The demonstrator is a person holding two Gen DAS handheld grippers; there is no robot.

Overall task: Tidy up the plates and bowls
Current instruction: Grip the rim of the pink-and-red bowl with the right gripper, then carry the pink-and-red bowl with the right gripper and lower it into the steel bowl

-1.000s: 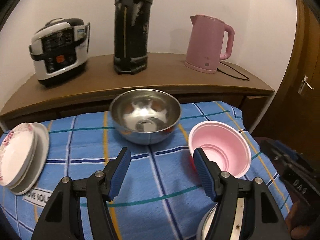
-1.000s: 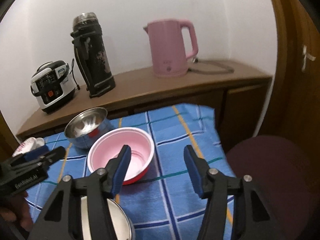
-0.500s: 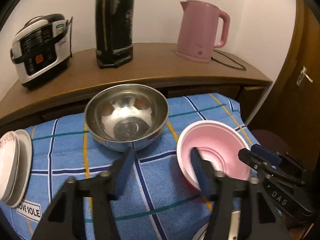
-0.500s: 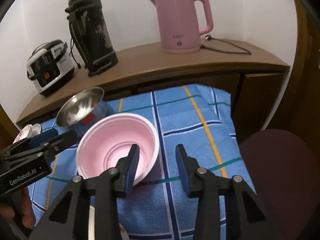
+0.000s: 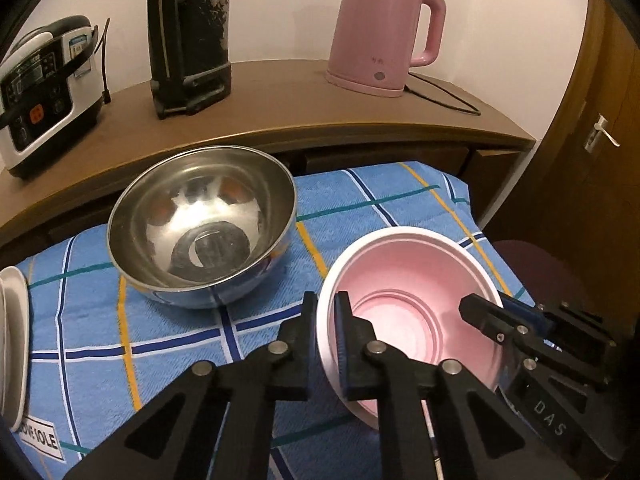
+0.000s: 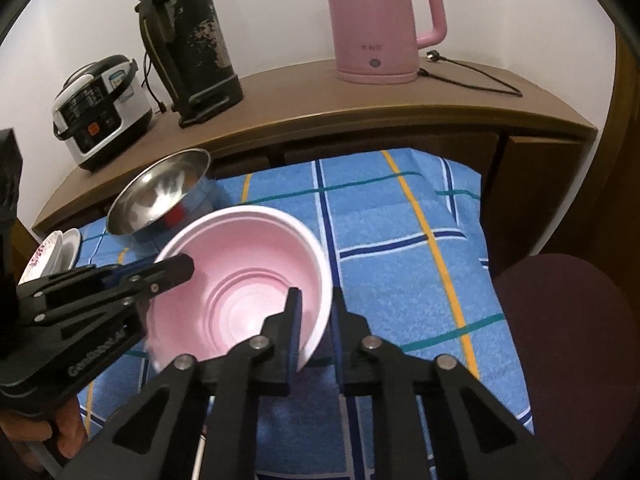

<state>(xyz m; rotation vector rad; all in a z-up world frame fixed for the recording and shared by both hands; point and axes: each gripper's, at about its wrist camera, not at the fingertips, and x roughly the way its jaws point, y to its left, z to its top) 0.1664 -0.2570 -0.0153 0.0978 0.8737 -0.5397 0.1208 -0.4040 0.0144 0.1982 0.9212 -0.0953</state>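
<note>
Early stage: both claws, left claw (image 5: 326, 334) & right claw (image 6: 316, 326), pinch pink bowl (image 5: 412, 300) rim, just right of steel bowl (image 5: 202, 224); not nested yet, plates (image 6: 50, 254) stacked further left.

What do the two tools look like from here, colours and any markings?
Both tools are matte black plastic with silver pivot screws and ribbed blue finger pads. The left tool reads "GenRobot.AI" on its side in the right view; the right tool shows "DAS" in the left view. No cables visible.

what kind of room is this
Probably a home kitchen or dining corner: a pink electric kettle and a rice cooker stand on a wooden sideboard, beside a cloth-covered table.
</note>
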